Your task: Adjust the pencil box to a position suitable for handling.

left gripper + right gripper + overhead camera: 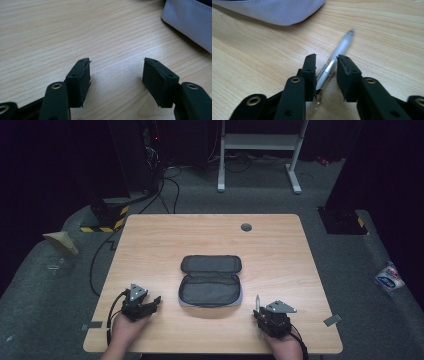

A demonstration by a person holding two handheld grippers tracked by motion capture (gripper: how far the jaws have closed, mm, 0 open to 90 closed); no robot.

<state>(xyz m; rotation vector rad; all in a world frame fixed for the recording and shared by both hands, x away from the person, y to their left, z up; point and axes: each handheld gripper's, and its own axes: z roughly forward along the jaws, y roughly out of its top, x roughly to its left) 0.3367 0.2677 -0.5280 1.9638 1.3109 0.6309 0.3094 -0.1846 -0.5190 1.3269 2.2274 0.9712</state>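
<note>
A dark grey pencil case (210, 289) lies unzipped and folded open in the middle of the wooden table (280, 250); its light grey outer fabric (190, 22) shows in the left gripper view and the case's edge (269, 11) in the right gripper view. My left gripper (154, 303) rests left of the case, open, with bare wood between its jaws (116, 61). My right gripper (259, 314) sits right of the case. A clear pen (337, 53) lies on the table between its jaws (327, 58), which stand slightly apart around it. The pen (257, 302) points away from me.
A round grey cable grommet (246, 227) sits near the table's far edge. Cables trail from both grippers off the near edge. On the dark floor beyond stand a white frame (260, 150) and a small packet (389, 277) at the right.
</note>
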